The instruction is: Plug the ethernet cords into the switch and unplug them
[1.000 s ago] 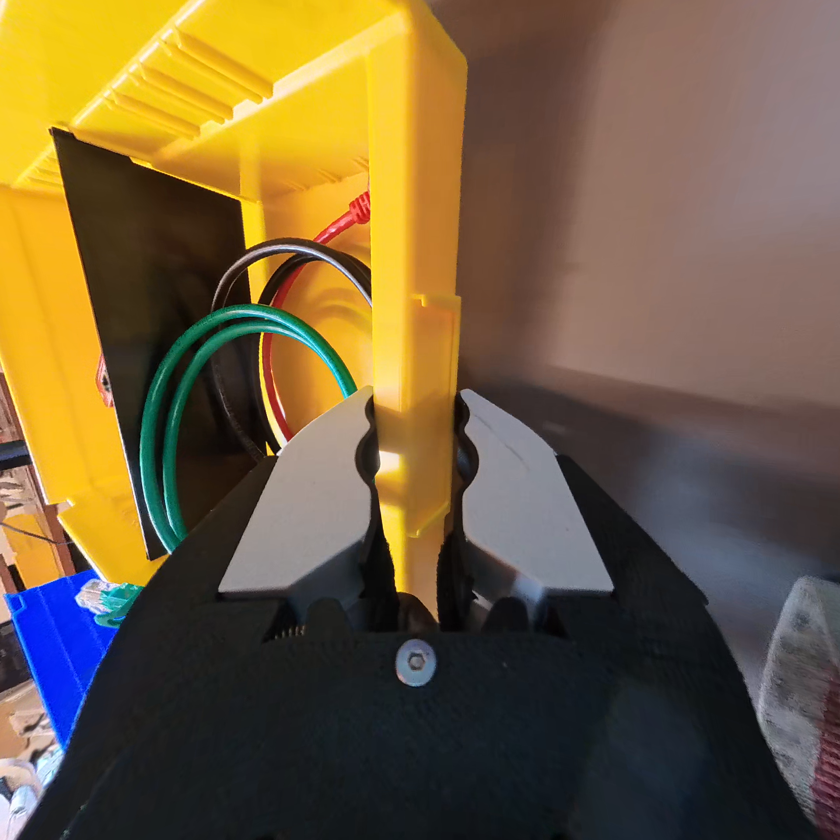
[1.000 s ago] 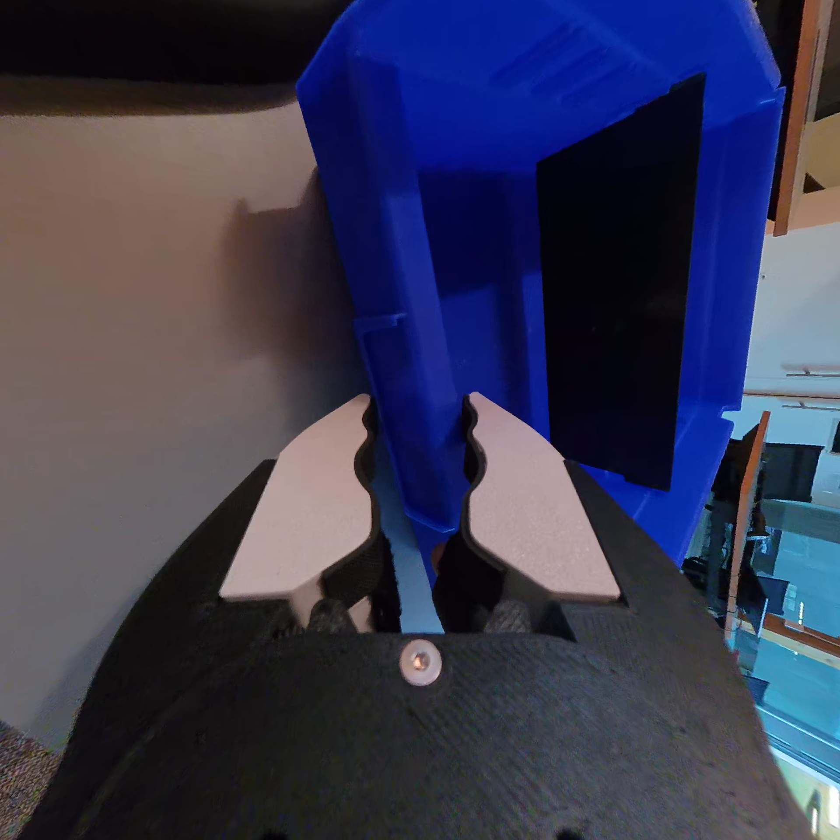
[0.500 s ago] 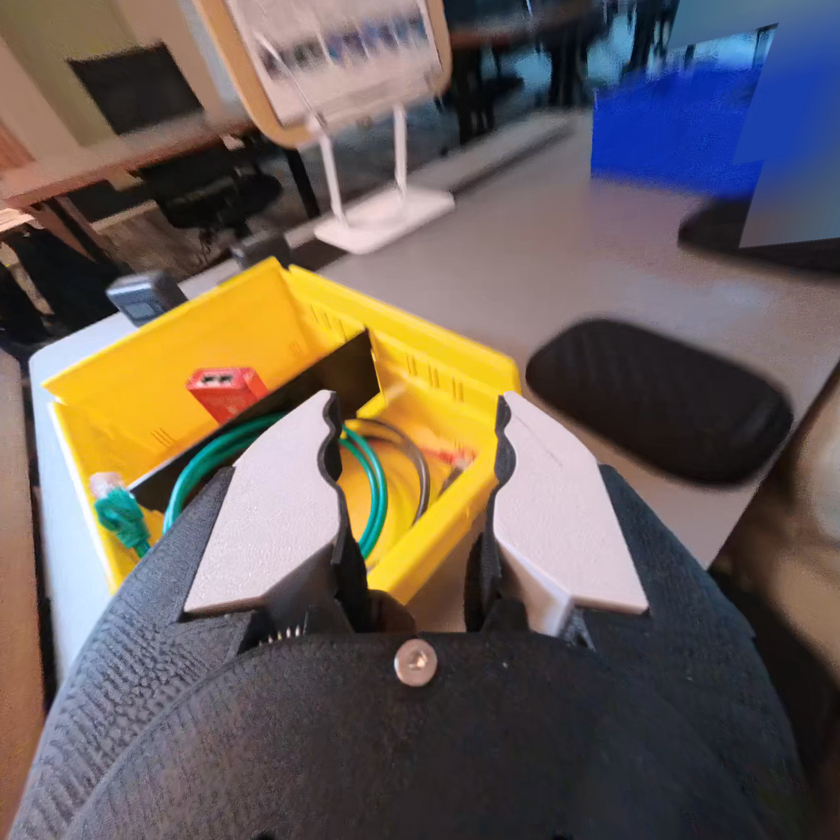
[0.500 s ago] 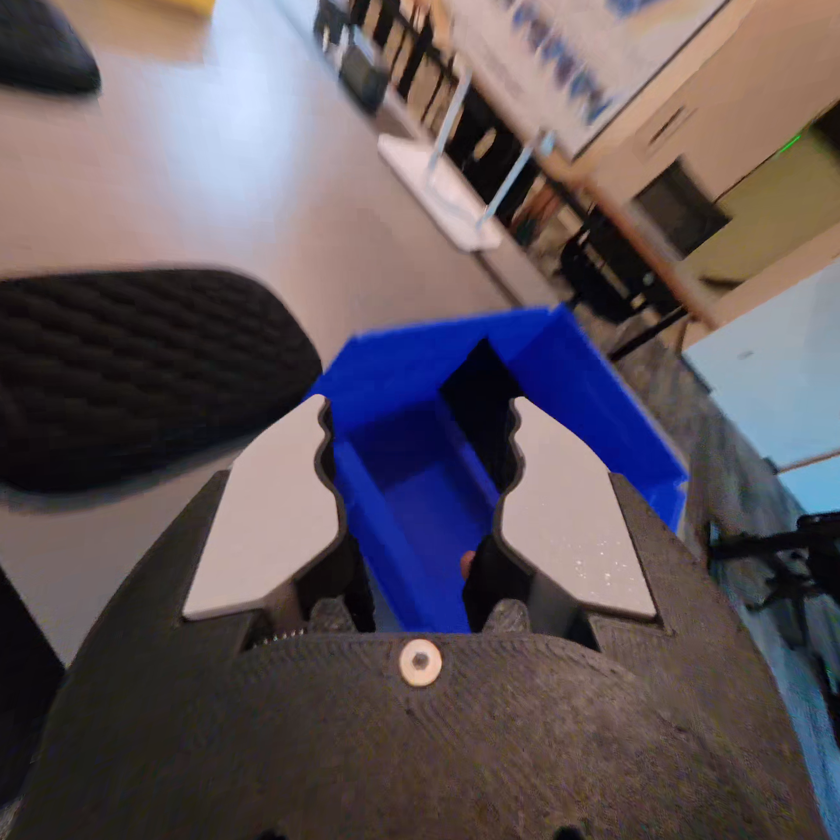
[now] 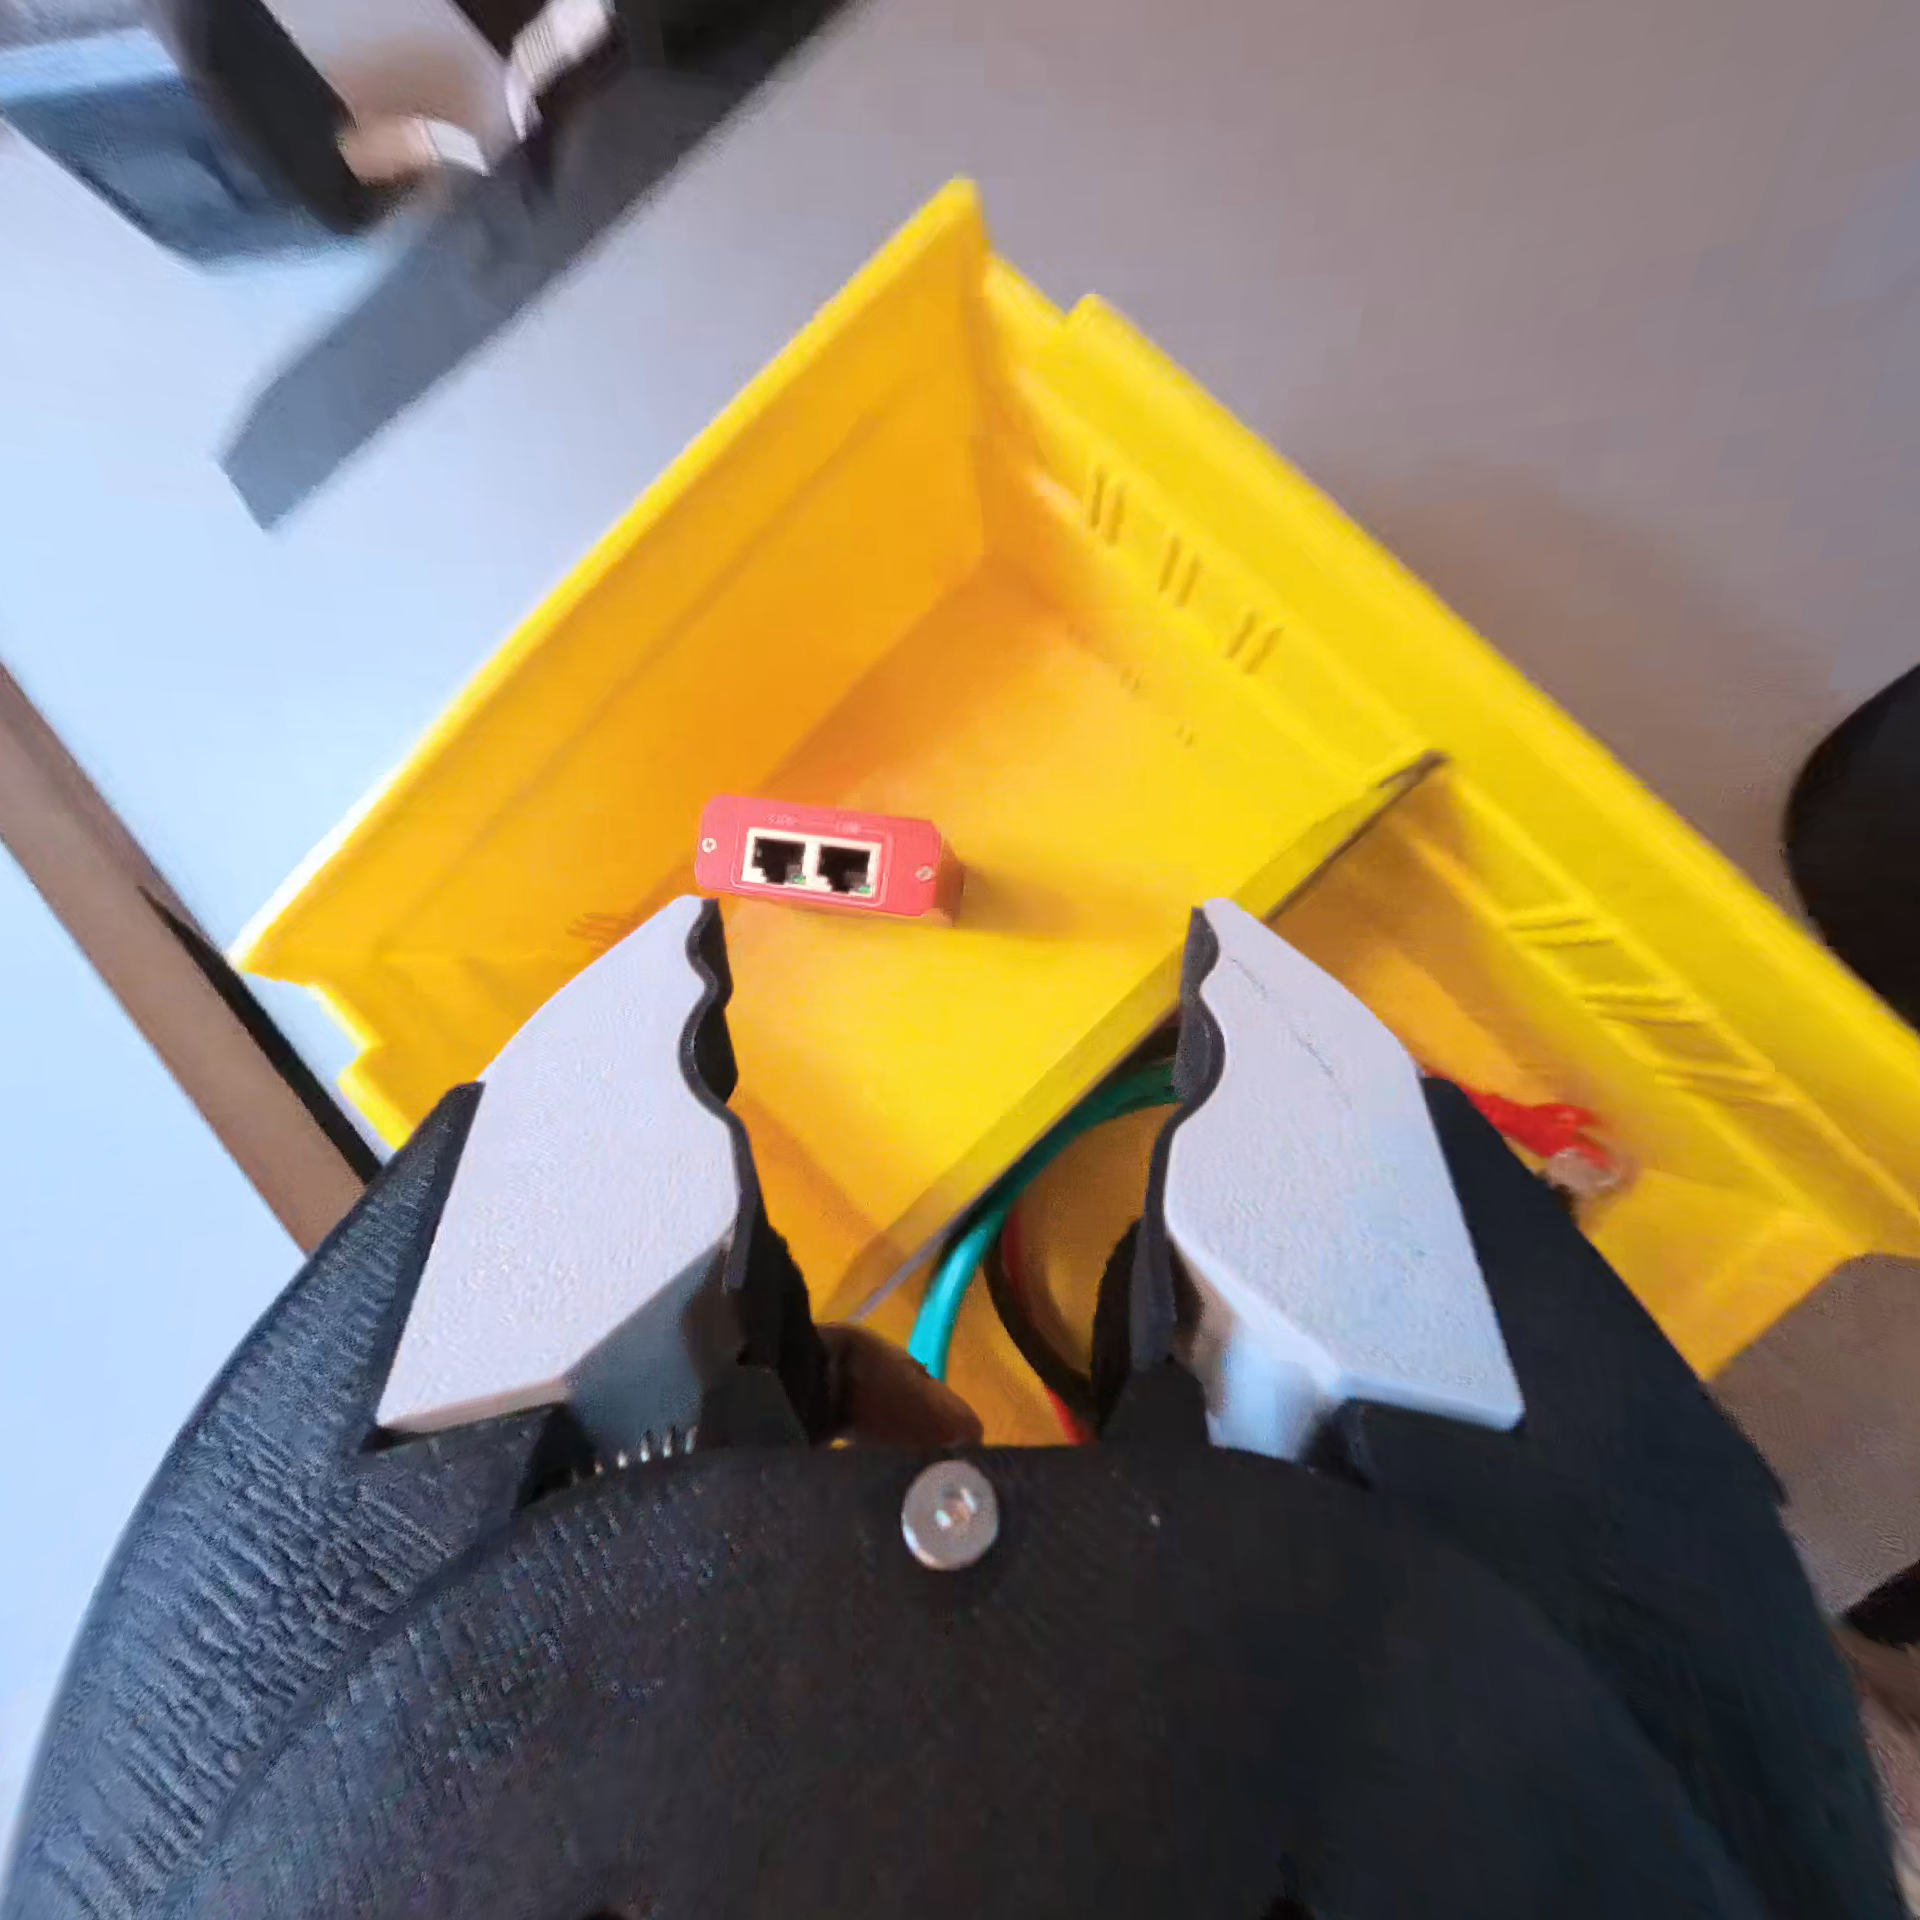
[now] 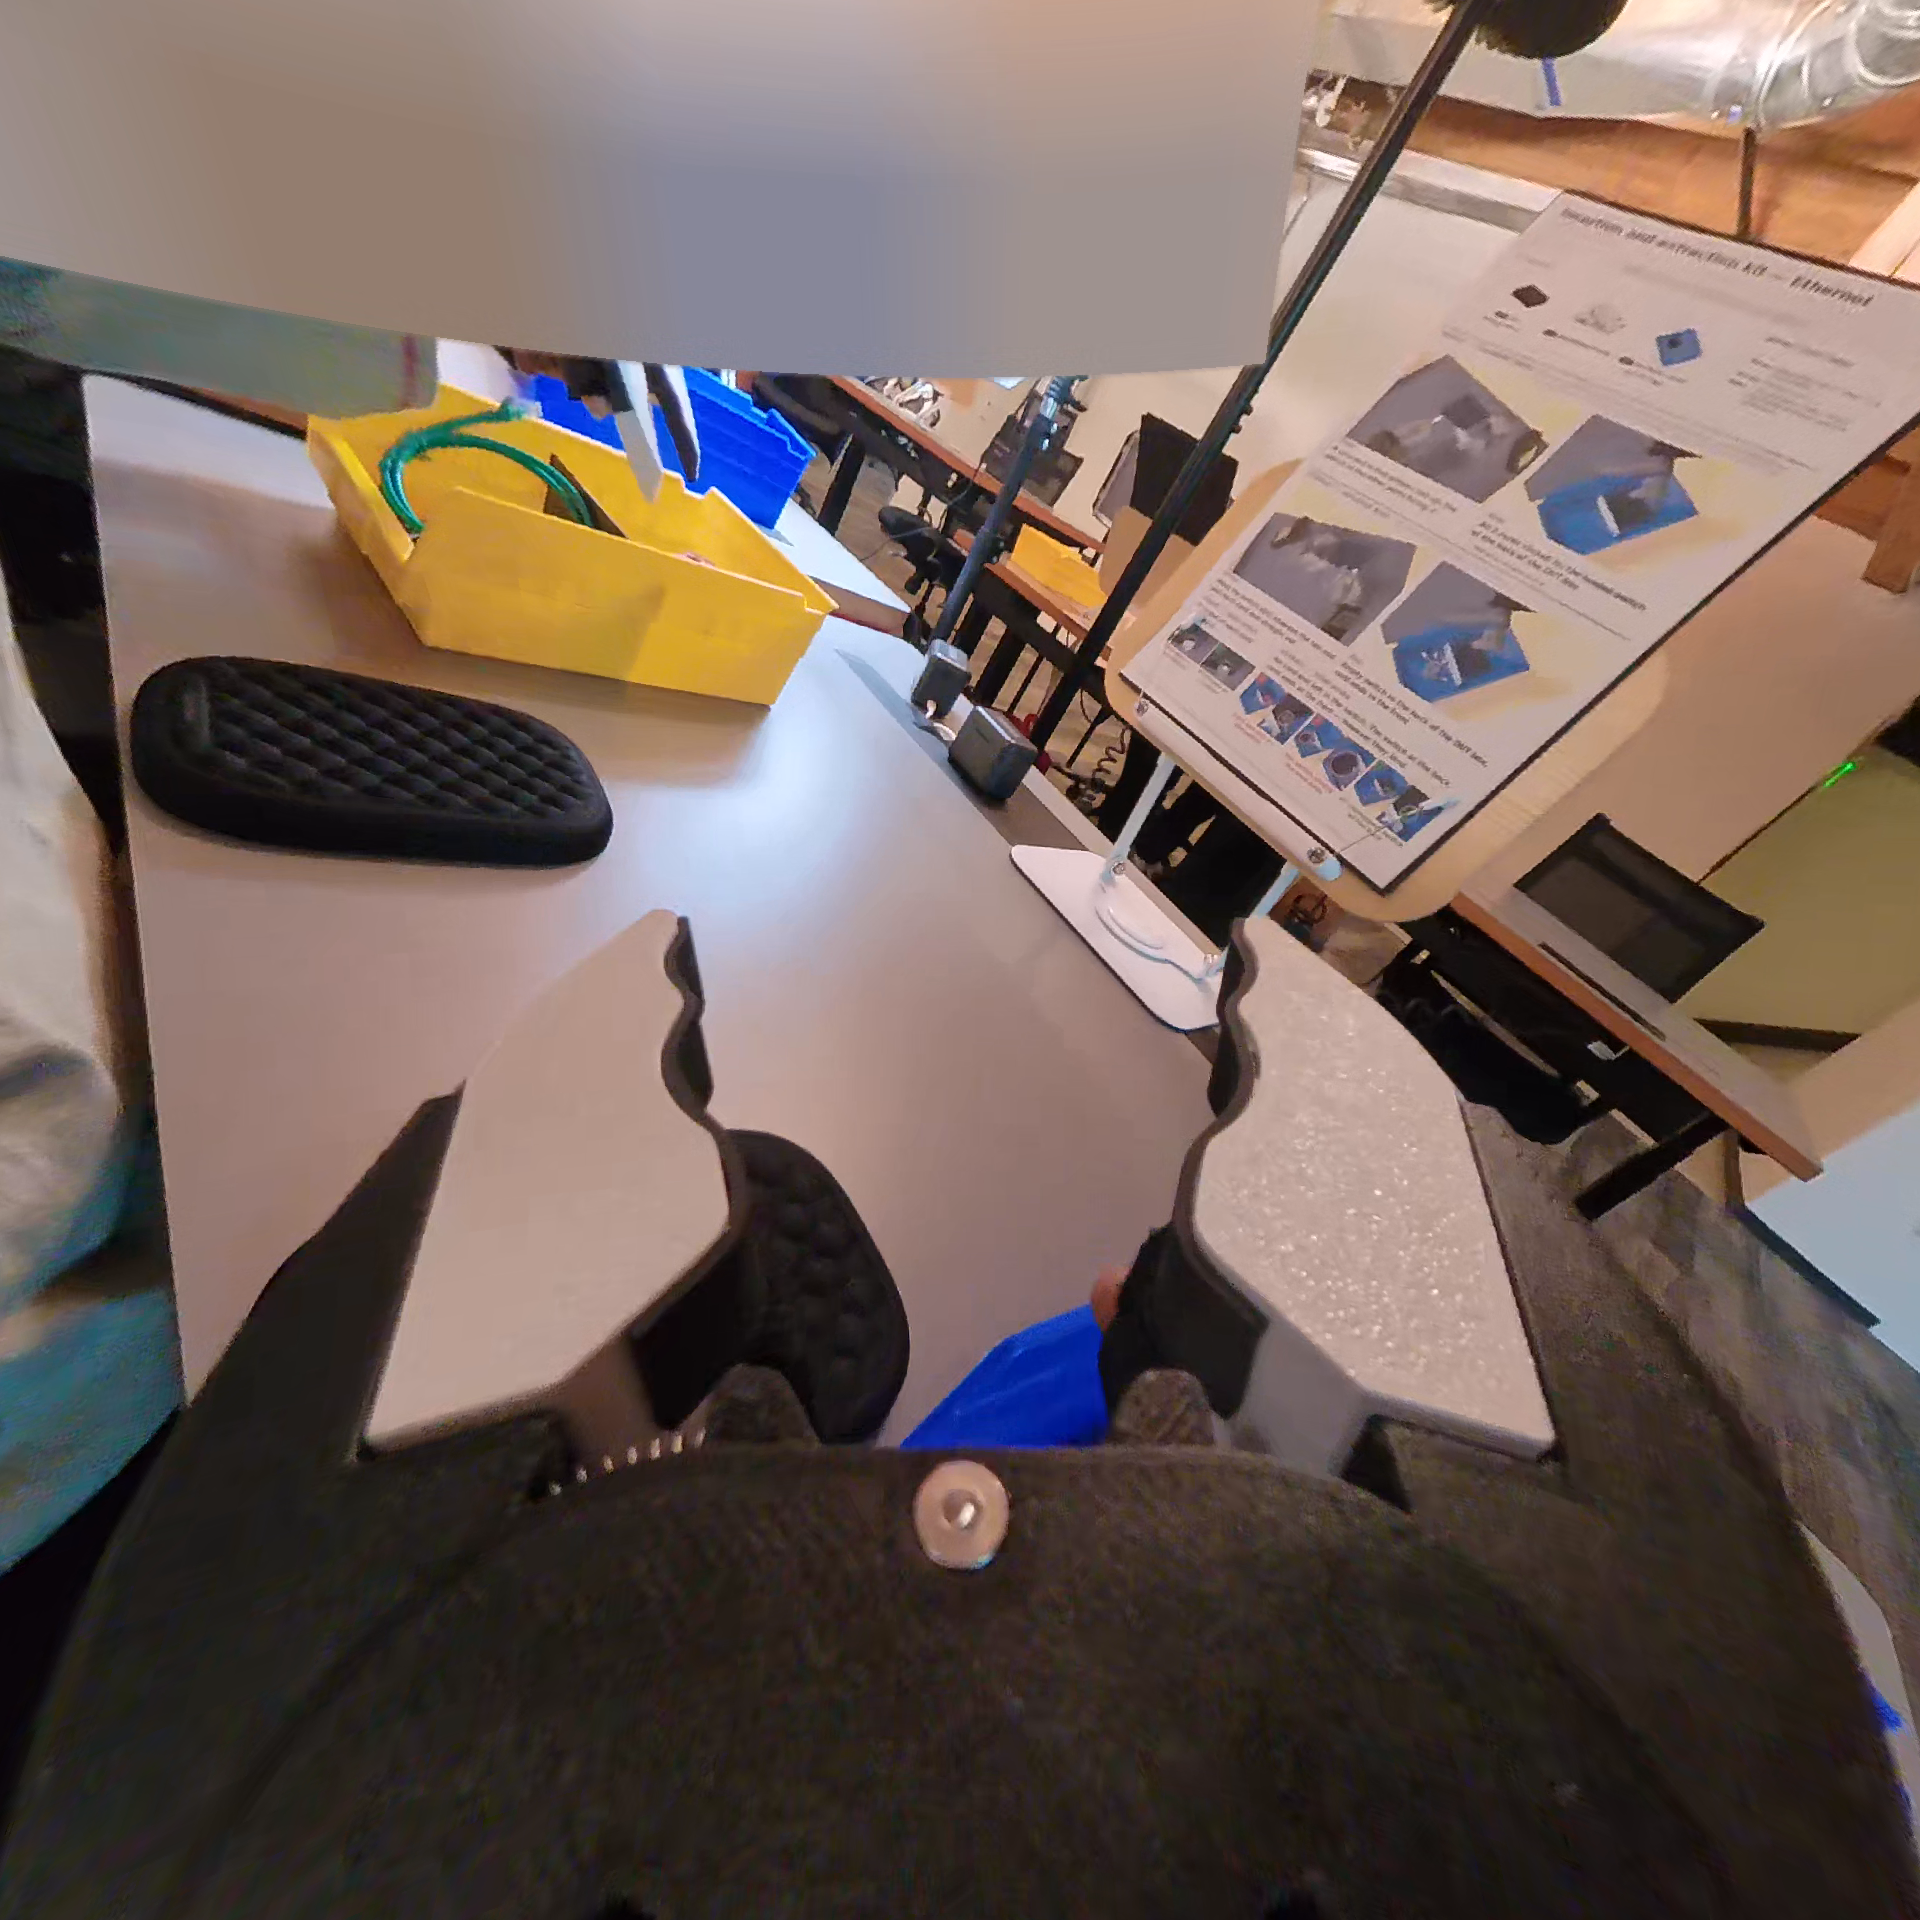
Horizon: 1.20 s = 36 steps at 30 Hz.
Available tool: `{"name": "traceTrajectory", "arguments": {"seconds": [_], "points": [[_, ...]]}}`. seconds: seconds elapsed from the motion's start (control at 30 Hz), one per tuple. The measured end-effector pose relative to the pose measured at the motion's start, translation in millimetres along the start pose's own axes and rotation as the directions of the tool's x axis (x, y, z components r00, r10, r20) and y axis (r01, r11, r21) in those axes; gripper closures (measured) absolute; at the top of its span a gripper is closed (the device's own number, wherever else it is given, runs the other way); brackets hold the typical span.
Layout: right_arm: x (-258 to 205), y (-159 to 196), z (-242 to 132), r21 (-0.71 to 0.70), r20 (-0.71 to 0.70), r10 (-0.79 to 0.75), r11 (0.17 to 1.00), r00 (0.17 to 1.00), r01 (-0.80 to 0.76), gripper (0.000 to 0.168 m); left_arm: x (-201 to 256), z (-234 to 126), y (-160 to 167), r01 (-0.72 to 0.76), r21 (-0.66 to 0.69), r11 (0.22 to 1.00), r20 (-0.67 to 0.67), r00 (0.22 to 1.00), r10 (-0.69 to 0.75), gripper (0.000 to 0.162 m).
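A yellow bin (image 5: 914,582) sits on the grey table. In its far compartment lies a small red switch (image 5: 826,860) with two empty ports facing me. A black divider (image 5: 1143,1023) splits the bin. Behind it lie green (image 5: 971,1236), black and red cords, with a red plug (image 5: 1538,1127) at the right. My left gripper (image 5: 951,935) is open and empty, hovering above the bin just short of the switch. My right gripper (image 6: 956,966) is open and empty over the table, with a blue bin (image 6: 1013,1387) corner below it. The yellow bin (image 6: 582,582) and left gripper (image 6: 649,426) show far off.
Two black padded rests lie on the table, one (image 6: 364,758) near the yellow bin and one (image 6: 831,1288) under my right gripper. An instruction board on a white stand (image 6: 1507,551) stands at the table's far edge. More blue bins (image 6: 748,442) sit behind the yellow one. My right fingertips sit around 60 centimetres from my left ones. The small red switch (image 5: 826,860) sits 5 centimetres or so from the ends of my left fingers. The red plug (image 5: 1538,1127) sits 15 centimetres or so from the ends of my left fingers.
Both grippers let go of the bin walls they held and opened wide. The left one rose over the yellow bin and now looks down at the switch. The right one lifted off the blue bin.
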State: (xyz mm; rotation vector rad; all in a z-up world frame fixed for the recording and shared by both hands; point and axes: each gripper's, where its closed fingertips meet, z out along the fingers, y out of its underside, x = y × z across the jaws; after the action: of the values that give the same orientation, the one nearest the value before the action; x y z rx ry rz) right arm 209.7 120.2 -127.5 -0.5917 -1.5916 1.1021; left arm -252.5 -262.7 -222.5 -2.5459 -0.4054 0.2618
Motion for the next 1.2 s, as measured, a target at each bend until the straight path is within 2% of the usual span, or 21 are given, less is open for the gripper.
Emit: {"name": "traceTrajectory", "arguments": {"seconds": [0.13,0.3,0.37,0.43,0.5,0.6,0.7,0.83,0.93,1.07,1.2], "points": [[1,4,-8,-0.041,-0.019,-0.014,0.999,1.000,0.014,0.077,-25,35,6,-0.009,-0.151,0.988,0.006,1.000,0.011,0.074],[4,7,-13,-0.055,-0.041,-0.024,0.998,0.999,0.021,0.080,-36,58,19,-0.065,-0.282,0.957,-0.035,0.998,0.057,0.073],[4,8,-12,-0.060,-0.042,-0.025,0.998,0.999,0.022,0.080,-37,64,22,-0.070,-0.289,0.955,-0.046,0.997,0.059,0.074],[3,10,-11,-0.070,-0.038,-0.028,0.997,0.999,0.025,0.080,-33,68,23,-0.083,-0.279,0.957,-0.074,0.995,0.065,0.088],[3,12,-9,-0.081,-0.036,-0.032,0.996,0.999,0.029,0.080,-31,67,25,-0.093,-0.287,0.953,-0.071,0.995,0.076,0.093],[3,15,-5,-0.088,-0.030,-0.033,0.996,0.999,0.030,0.081,-37,50,19,-0.090,-0.267,0.960,-0.004,0.996,0.093,0.093],[-1,17,0,-0.082,-0.009,-0.023,0.996,1.000,0.022,0.082,-31,19,-6,-0.092,-0.157,0.983,0.044,0.994,0.100,0.093],[-9,17,10,-0.066,0.031,-0.013,0.998,0.999,0.015,0.082,22,-26,-59,-0.181,0.060,0.982,0.003,0.983,0.181,0.093],[-15,16,18,-0.052,0.060,-0.012,0.999,0.998,0.015,0.082,80,-45,-87,-0.272,0.144,0.951,-0.044,0.959,0.281,0.093],[-23,16,24,-0.048,0.096,-0.013,0.999,0.995,0.018,0.082,161,-38,-101,-0.468,0.112,0.877,-0.070,0.876,0.477,0.093],[-31,20,25,-0.066,0.122,-0.009,0.998,0.992,0.017,0.082,261,-11,-98,-0.669,0.112,0.735,-0.211,0.706,0.676,0.093]]}}
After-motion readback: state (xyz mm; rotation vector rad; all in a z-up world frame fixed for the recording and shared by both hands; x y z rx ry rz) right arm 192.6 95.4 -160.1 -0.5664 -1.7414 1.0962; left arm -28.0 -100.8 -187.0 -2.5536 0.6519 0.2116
